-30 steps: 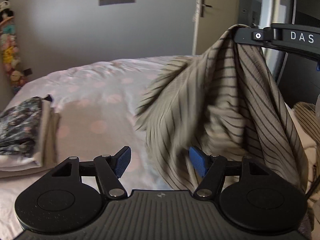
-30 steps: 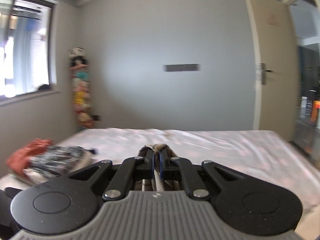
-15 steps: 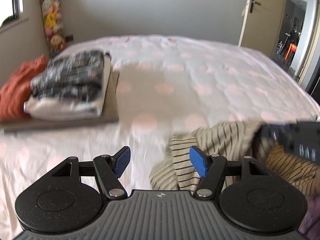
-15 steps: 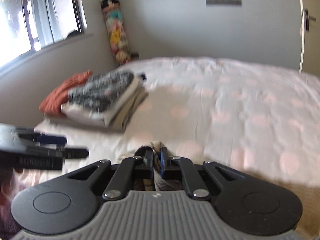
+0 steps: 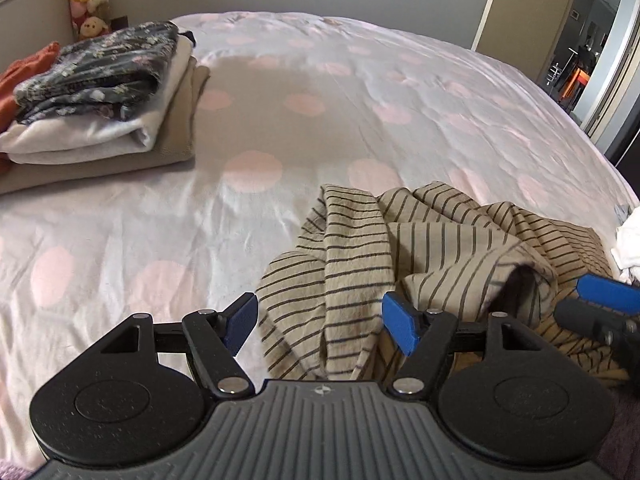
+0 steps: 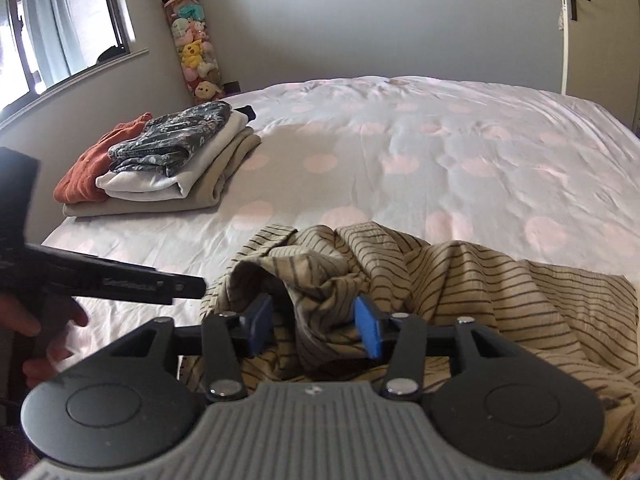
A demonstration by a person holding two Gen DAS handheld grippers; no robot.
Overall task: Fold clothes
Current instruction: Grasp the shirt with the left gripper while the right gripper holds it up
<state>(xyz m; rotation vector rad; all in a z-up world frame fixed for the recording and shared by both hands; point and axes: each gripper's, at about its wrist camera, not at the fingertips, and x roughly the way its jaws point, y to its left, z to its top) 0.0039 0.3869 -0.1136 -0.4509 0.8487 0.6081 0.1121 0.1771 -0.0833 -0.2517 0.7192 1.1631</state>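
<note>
On the bed (image 5: 360,92), striped shirt (image 5: 400,248) now crumpled, no longer aloft; right tongs (image 6: 316,326) newly parted, left tongs (image 5: 320,320) wide.

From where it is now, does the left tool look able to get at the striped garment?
Probably yes: the left tool is open, the crumpled striped garment lies right at its fingertips on the bed, nothing between.

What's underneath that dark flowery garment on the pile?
The flowery garment tops a folded white piece on a beige one, beside something orange. Anything deeper is covered.
</note>
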